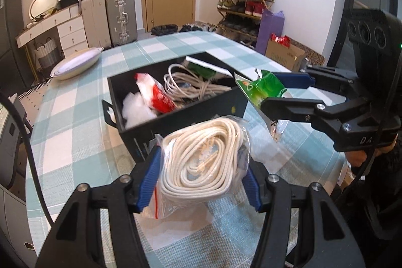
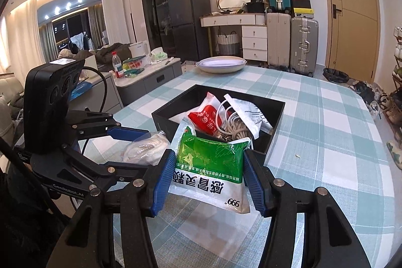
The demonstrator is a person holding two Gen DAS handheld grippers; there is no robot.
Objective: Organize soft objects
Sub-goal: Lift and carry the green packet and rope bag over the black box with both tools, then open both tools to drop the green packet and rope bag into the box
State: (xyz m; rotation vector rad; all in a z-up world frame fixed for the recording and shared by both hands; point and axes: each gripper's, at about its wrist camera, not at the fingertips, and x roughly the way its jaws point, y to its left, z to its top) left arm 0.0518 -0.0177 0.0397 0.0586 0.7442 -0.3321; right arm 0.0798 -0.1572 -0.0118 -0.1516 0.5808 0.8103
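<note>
Currently, both grippers carry a load just short of the black box point(image 1: 176, 114) on the checked tabletop point(image 1: 75, 117).

Step in hand: transfer each bag into the box. Recommended procedure, as a judgement: raise each bag until it clears the near wall, advance over the open interior, then release. Deliver one bag at a time, since the two grippers stand close together. Aim for free space; the box already holds a red packet point(image 1: 155, 94), a coil of grey cable point(image 1: 186, 87) and white wadding point(image 1: 137, 109).

Left gripper point(image 1: 201, 167): the fingers point(image 1: 148, 180) are partly closed and press on both flanks of the clear bag of coiled white rope point(image 1: 201, 160). The bag sits between the pads, bulging above them, in front of the box's near wall.

Right gripper point(image 2: 208, 172): the fingers point(image 2: 163, 180) are partly closed on the green-and-white medicine sachet point(image 2: 211, 162), which stands upright between the pads with its top edge level with the box's near corner.

Beyond the box, stacked plates point(image 2: 221, 64) rest at the far tabletop edge.
</note>
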